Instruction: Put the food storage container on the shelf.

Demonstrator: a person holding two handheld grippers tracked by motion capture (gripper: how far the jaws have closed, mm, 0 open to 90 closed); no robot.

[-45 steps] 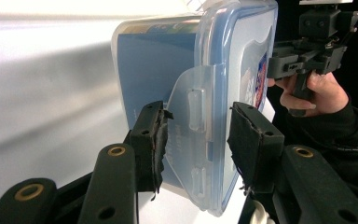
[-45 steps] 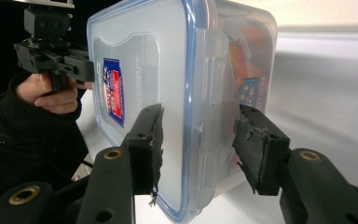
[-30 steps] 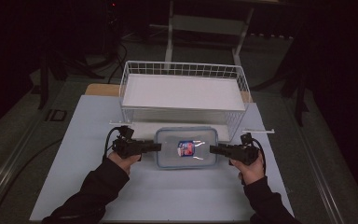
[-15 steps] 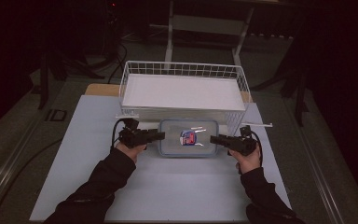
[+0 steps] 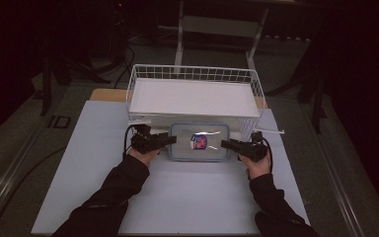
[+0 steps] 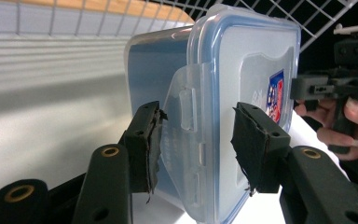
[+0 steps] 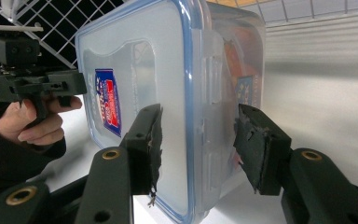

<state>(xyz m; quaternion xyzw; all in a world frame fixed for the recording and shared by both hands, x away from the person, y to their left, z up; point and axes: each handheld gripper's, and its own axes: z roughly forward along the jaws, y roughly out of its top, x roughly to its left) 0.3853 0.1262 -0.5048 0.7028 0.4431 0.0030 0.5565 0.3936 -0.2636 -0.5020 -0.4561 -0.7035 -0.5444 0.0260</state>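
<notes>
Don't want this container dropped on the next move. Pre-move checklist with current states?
1. Lid seated on container: ok.
2. Side latch fully snapped down: cannot tell.
3. Left hand-held gripper gripping: not ok. The latch sits between its jaws, but they have just been opening and a gap shows at one pad.
4. Right hand-held gripper gripping the opposite end: cannot tell. The lid edge is between its jaws, but pad contact is unclear.
5. Container inside wire basket: not ok. It is just in front of the front wall.
6. Container resting on table: cannot tell.
</notes>
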